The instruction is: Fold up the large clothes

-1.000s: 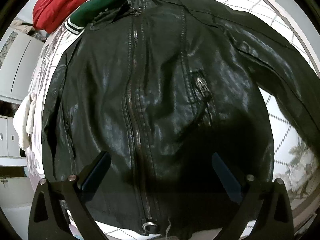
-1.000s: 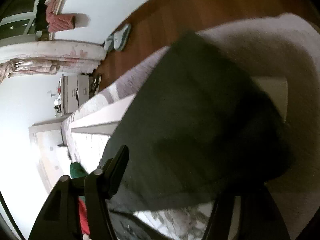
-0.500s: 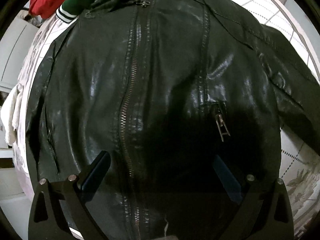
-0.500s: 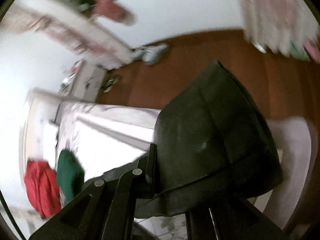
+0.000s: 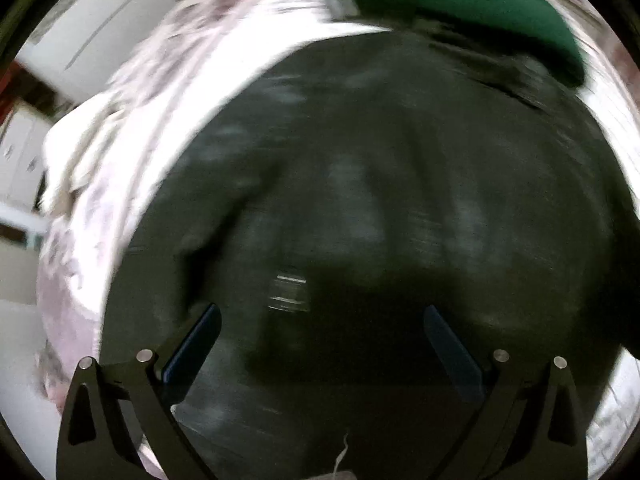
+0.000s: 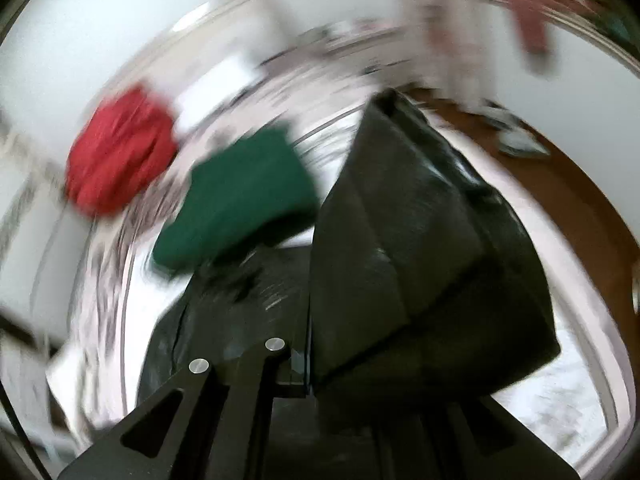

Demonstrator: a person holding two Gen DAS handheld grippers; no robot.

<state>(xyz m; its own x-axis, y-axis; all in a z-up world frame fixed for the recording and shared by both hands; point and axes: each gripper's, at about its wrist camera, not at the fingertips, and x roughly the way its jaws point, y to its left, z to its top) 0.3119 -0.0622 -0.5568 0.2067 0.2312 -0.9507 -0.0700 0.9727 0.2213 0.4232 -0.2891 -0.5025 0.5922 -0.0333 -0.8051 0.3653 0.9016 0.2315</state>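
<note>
While both views smear with motion blur, I read each in turn.

Left wrist, fingers: my left gripper [image 5: 318, 340] hangs over the black leather jacket [image 5: 380, 200] with its fingers [image 5: 192, 344] spread wide and nothing between them.

Left wrist, jacket: it lies spread on the bed [image 5: 132, 152], filling most of the view, with pale cover showing along the bed's left edge.

Left wrist, risk: the slick body is free under this hand. I judge that if the other side is pulled across, the whole jacket could slide toward the bed's edge instead of creasing.

Right wrist, fingers: my right gripper [image 6: 310, 364] has its fingers pressed tight on a lifted part of the jacket [image 6: 420, 248], probably a sleeve, which rises in a stiff dark panel ahead of the fingers.

Right wrist, risk: the bite looks thin, on an edge of smooth, heavy leather, so I judge it may slip out in mid swing, or the fold may land crooked. The green garment [image 6: 240, 200] touches the jacket's top end and could be dragged along or trapped under the fold.

Surface: a bed with a pale, faintly patterned cover, soft enough to bunch.

Room: a red garment [image 6: 120, 156] lies beyond the green one toward the bed's far end. White walls, brown wooden floor [image 6: 580, 200] past the bed's right edge, and white cabinets [image 5: 92, 36] beyond its left edge.
</note>
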